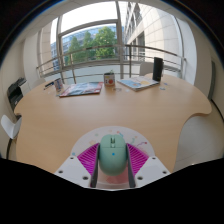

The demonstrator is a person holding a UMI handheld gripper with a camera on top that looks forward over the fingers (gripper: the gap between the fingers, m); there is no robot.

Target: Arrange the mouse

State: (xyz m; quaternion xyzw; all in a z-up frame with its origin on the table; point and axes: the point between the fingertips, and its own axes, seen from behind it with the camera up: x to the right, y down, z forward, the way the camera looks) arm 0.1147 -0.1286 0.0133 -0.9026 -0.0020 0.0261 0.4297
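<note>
**Pale green mouse clamped in the tool, low in the frame**

The tool (112, 160) is clenched on a pale green mouse (112, 151), both magenta pads (89, 156) pressing its sides at bottom centre of the frame. Ahead stretches a wide wooden surface (60, 120). Toward the upper centre lie a magazine (82, 90), a small cup (109, 78), an open booklet (136, 83) and a dark upright object (157, 68). Large windows (90, 40) fill the top, trees outside.
</note>
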